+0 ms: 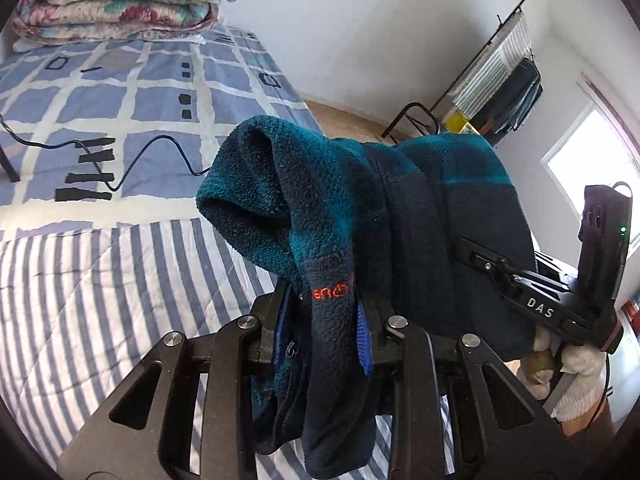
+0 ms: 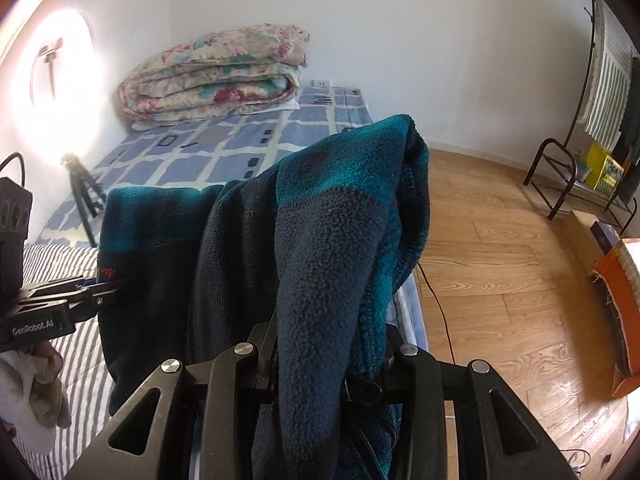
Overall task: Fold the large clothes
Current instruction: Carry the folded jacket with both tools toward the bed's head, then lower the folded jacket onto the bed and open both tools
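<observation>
Teal-and-navy fleece jacket (image 1: 360, 216), held above striped bed (image 1: 100, 280), clamped by left gripper (image 1: 322, 328) and right gripper (image 2: 328, 364).

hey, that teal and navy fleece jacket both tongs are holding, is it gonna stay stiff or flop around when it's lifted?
Likely floppy: the fleece jacket droops in soft folds over the left tongs and sags between them and the right tongs. Probably not slippery, since its fuzzy pile sits bunched between the pads. It looks bulky yet fairly light, and its loose hanging parts would probably swing over the striped bedding.
</observation>
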### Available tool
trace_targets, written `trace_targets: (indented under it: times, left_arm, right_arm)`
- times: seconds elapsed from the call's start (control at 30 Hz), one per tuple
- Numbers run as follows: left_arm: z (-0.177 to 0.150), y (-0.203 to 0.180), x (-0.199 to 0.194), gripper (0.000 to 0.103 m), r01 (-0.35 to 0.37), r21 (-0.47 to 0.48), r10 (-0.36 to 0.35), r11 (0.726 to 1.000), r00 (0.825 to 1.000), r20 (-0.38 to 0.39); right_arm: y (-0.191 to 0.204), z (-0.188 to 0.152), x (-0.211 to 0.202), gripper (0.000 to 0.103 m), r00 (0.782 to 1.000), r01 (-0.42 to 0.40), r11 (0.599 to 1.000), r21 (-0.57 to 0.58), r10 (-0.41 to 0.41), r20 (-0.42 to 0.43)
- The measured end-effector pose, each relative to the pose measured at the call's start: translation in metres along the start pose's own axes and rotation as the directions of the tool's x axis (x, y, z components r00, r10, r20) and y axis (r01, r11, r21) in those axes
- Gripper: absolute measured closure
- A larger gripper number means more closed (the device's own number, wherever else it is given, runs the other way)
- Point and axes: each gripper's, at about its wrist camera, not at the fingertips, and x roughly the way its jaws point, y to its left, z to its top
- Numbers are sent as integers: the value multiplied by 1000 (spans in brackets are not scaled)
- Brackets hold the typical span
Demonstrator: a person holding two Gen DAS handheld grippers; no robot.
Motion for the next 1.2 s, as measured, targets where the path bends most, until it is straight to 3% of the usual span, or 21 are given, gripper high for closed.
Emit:
trace_targets:
  times: [0.37,0.63,0.8,1.0,1.2]
  left_arm:
    - [4,17,32,77,-60,39,61,997,998,-16]
    - [-1,51,47,74,-144,-10,143,990,988,-59]
    - [-6,48,47,60,-222,48,224,974,974,-38]
    - [-12,36,35,59,-272,108,275,956,961,-13]
    - [-20,16,4,60,-271,141,269,952,963,32]
  right_arm:
    - [-29,0,60,69,998,7,1000,10,-7,-57]
    - [-63,-13,84,48,989,105,990,97,-94,-118]
    - [-75,-19,85,43,979,170,979,112,-155,-132]
    - [-69,-19,76,41,963,246,966,83,-234,-133]
    - [-68,-21,47,41,966,252,960,124,-241,-95]
